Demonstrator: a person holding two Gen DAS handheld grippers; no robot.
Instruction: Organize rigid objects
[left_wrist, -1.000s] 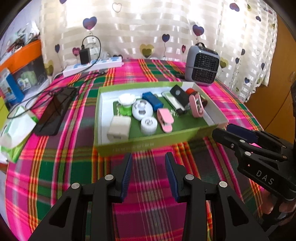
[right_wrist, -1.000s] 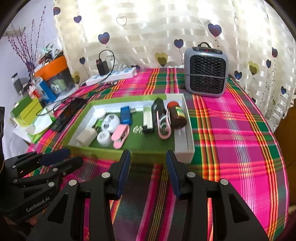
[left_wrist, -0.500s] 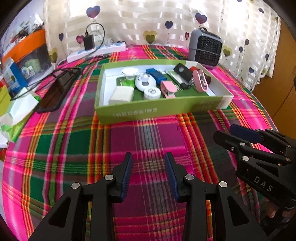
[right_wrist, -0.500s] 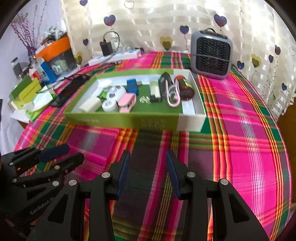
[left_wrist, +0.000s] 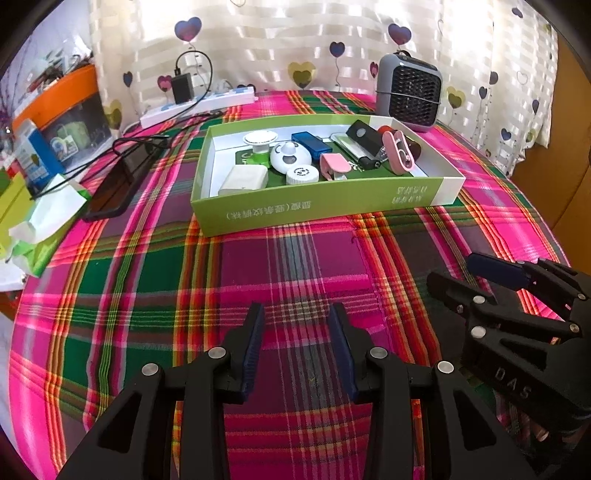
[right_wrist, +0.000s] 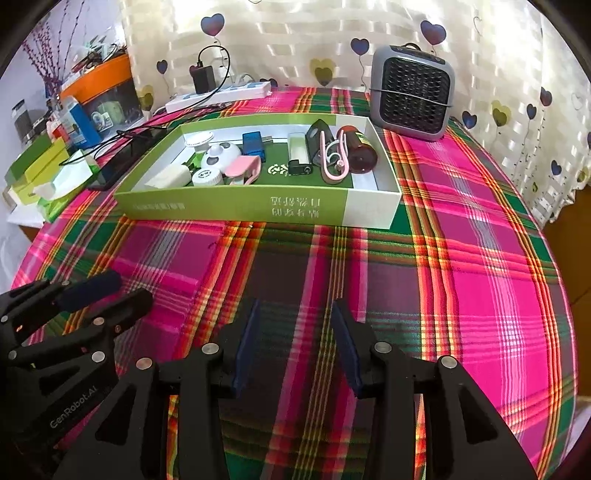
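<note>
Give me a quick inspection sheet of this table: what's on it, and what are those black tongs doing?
Surface: plaid tablecloth, bare in front.
Job's things: green box holding small items: white charger, pink clip, brown bottle.
Clutter: tissue pack, cartons at left edge.
Tongs: left tongs open, empty; right tongs opening, empty.
Cables: power strip, black cord.
Surroundings: grey heater, heart curtain.

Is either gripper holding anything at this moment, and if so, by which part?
Nothing is held. The left gripper is open and empty above the plaid cloth. The right gripper is empty too, its jaws opening. All items lie in the green box.
</note>
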